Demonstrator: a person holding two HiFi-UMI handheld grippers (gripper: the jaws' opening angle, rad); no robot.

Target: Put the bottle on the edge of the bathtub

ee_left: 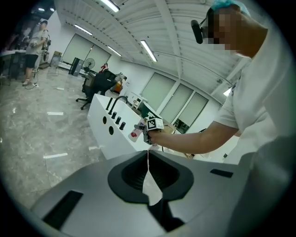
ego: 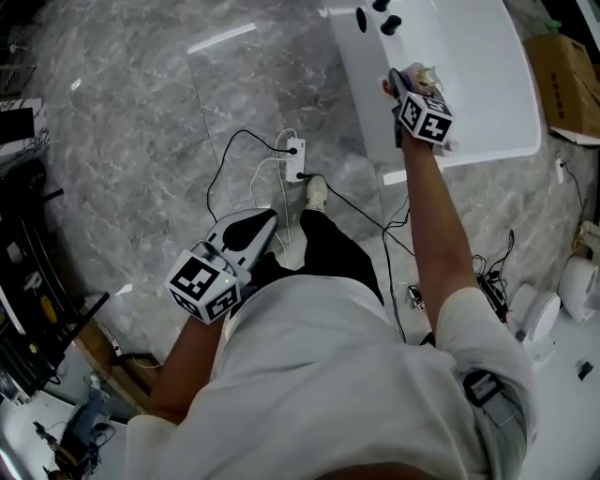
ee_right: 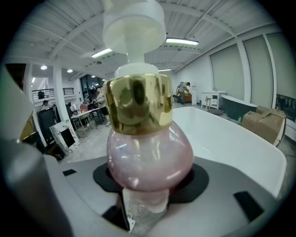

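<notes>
A pink bottle [ee_right: 148, 152] with a gold collar and a white pump cap fills the right gripper view, clamped between the jaws at its rounded body. From the head view my right gripper [ego: 403, 86] holds the bottle [ego: 415, 79] over the near rim of the white bathtub [ego: 487, 94], arm stretched forward. The left gripper view shows that bottle [ee_left: 134, 133] from the side, next to the tub's outer wall [ee_left: 104, 139]. My left gripper [ego: 267, 220] hangs low by the person's left side, jaws together and empty.
Black knobs [ego: 375, 19] sit on the tub's end deck. A white power strip [ego: 295, 161] with trailing cables lies on the grey marble floor. A cardboard box [ego: 562, 84] stands beyond the tub, a round white device [ego: 539, 319] at right, dark racks [ego: 23, 234] at left.
</notes>
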